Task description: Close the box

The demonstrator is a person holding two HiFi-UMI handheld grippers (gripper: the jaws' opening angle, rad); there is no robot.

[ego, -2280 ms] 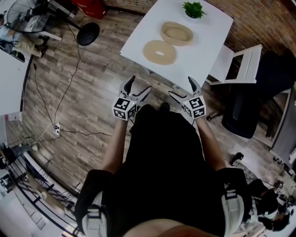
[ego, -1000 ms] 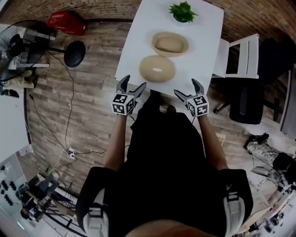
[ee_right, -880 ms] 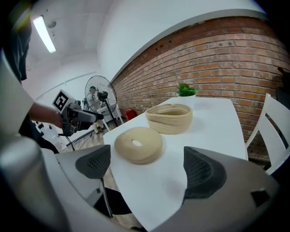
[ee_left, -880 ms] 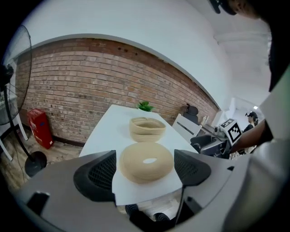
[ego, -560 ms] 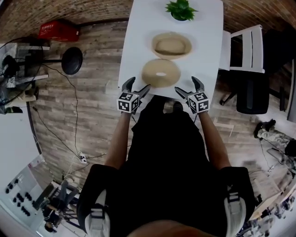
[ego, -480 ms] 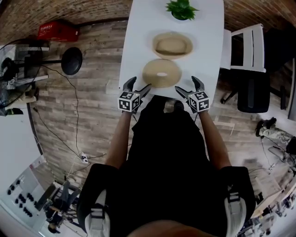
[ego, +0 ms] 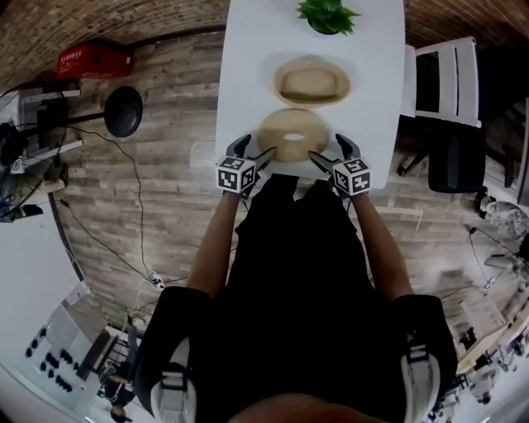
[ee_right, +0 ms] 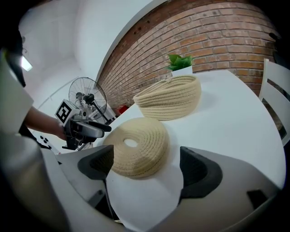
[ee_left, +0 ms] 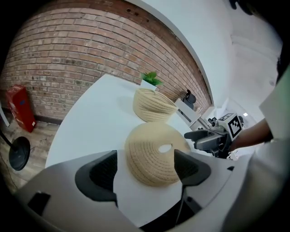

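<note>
Head view, looking steeply down. A white, smooth-topped table (ego: 248, 49) fills the upper centre of the frame above a floor of wooden planks.

The box is a basket (ego: 312, 83) of pale coiled rope, ribbed in concentric rows, oval and shallow-walled. It stands upright at the middle of the table with its mouth facing up and uncovered. Its long axis runs left to right across the frame.

The lid (ego: 293, 135) is of the same coiled rope: a round, slightly domed disc with a small hole at its centre. It lies flat, hole upward, just below the basket in the frame, apart from it and near the table's lower edge. Being round, it has no long axis.

A leafy green plant (ego: 328, 15) in a white pot stands at the upper edge of the frame.

The left gripper (ego: 258, 146) and the right gripper (ego: 326, 147) flank the lid's lower rim, one on each side. The left gripper view shows grey jaws with dark ribbed pads standing wide apart, holding nothing, the lid ahead of them. The right gripper view shows its jaws also wide but closing, with the lid ahead and the pads not pressing on it.
</note>
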